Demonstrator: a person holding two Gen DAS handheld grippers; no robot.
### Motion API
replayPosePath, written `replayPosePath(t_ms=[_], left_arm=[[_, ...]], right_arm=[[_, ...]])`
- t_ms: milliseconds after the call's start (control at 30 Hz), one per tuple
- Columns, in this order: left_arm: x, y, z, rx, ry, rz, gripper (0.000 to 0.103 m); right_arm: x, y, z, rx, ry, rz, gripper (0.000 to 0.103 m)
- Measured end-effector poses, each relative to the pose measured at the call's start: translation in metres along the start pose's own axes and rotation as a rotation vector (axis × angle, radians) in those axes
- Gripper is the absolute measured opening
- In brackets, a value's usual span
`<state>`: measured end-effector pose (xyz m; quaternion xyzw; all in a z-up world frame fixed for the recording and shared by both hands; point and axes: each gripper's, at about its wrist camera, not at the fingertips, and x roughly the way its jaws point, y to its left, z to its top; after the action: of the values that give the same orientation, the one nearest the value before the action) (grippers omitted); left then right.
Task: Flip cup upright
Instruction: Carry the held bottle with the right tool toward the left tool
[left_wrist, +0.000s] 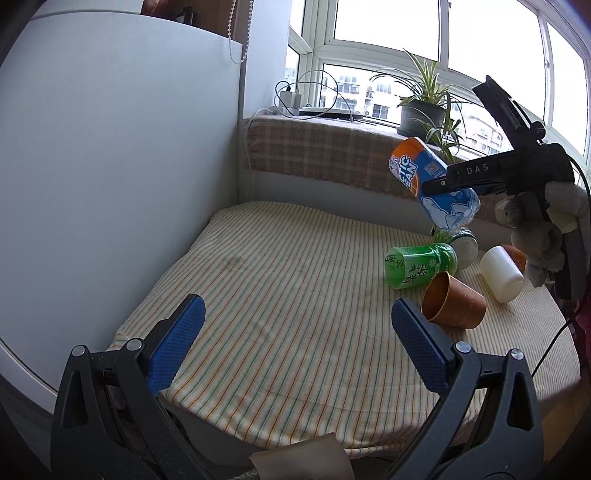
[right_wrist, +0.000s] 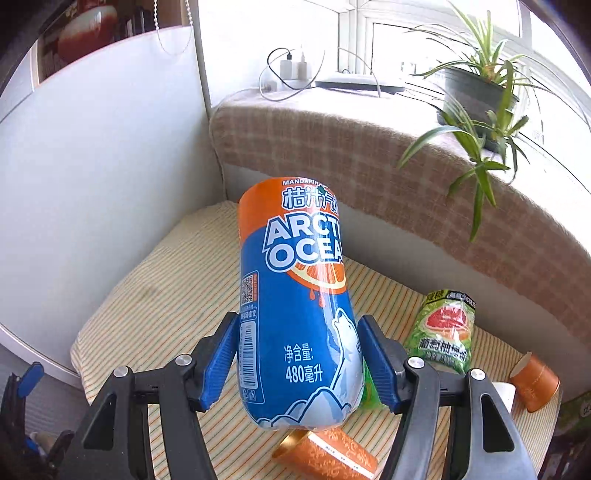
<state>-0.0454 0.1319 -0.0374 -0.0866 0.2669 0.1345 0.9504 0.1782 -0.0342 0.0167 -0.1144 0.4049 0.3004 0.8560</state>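
**Right gripper holds the blue cup in the air, tilted, not yet set down**

Right gripper (right_wrist: 297, 360) is clamped on the blue-and-orange cup (right_wrist: 295, 295), a cut-off drink bottle, with the blue pads pressed on opposite sides of its lower half. Left gripper (left_wrist: 295, 345) has fingers wide apart, holding nothing, and hovers low over the striped cloth (left_wrist: 277, 266).

Where it is: in the left wrist view the cup (left_wrist: 432, 181) is lifted clear of the cloth, above the green bottle (left_wrist: 419, 266) lying on its side, with the brown paper cup (left_wrist: 452, 302) and white bottle (left_wrist: 502, 273) also tipped over nearby.

Orientation: the long axis is tilted. The orange end points up and towards the wall, the clear blue end points down at the clutter. I can't tell which end is the open one from these frames.

How I'd do it:
- Finish the wrist roll until the axis is vertical before descending.
- Move sideways to the bare striped patch, away from the green bottle and brown cup, since landing on them would tip it.
- The cloth looks soft, so set it down flat and open slowly.
- The thin plastic looks squashable, so avoid extra squeeze.
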Motion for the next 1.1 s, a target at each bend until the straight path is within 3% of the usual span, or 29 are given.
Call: replayPosePath(t_ms=[167,367,667,933,1100], left_arm=[[0.005,-0.026,-0.001,0.030,0.009,-0.058,0.102],[0.014,-0.053,-0.009,0.045,0.049,-0.145,0.102],[0.024,-0.087,-0.015,0.068,0.125,-0.252,0.102],[0.034,-0.113,-0.016,0.051,0.205,-0.364,0.102],[0.039,-0.124,-0.016,0.055,0.236,-0.391,0.102]], right_arm=[[-0.044,-0.027,-0.041,0.129,-0.047,-0.008,0.067],[-0.064,-0.064,-0.105,0.298,-0.054,-0.036,0.068],[-0.043,-0.106,-0.198,0.627,0.033,0.019,0.068],[-0.029,-0.123,-0.234,0.749,0.072,0.006,0.068],[-0.022,-0.125,-0.236,0.751,0.088,0.013,0.070]])
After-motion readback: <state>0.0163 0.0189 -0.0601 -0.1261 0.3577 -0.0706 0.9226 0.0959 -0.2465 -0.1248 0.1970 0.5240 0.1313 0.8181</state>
